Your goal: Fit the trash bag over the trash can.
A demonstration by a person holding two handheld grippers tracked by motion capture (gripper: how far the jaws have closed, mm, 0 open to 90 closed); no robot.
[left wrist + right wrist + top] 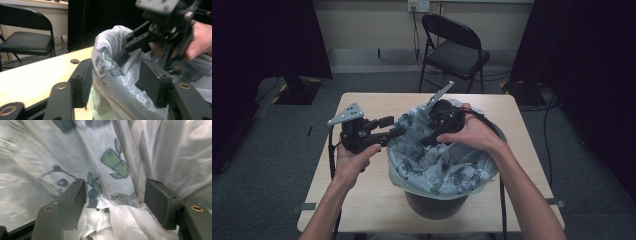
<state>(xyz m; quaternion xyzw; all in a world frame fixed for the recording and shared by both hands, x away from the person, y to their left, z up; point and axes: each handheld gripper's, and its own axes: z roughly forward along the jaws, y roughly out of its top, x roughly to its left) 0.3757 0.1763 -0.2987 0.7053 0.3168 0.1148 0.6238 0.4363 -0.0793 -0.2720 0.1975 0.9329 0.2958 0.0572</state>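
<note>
A black bin point(434, 205) stood near the front edge of the wooden table point(362, 200), lined with a thin white plastic bag point(437, 170) printed with pandas and green plants, its mouth folded out over the rim. The move to come looked to turn on the bag's left-hand lip: it rose as a near-upright sheet running along the rim, and the left gripper point(396, 131) came at it from the left, level with the rim and pointing right, so that one jaw stood outside the film and the other inside. In the left gripper view that lip point(110, 72) passed straight between the jaws, which stood apart with a plain gap on either side; nothing was pinched yet, though closing there would likely catch the film. The right gripper point(430, 139) was deeper in, reaching down and leftward through the bag's mouth from the far right side, the hand point(472, 132) above the opening. Its own view looked into the crumpled lining point(117, 195), a vertical fold of it lying between the wide-set jaws, loose rather than clamped. Of the two, the left gripper sat nearer the rim edge, the right nearer the bag's inner wall. A folding chair point(454, 50) stood beyond the table.
</note>
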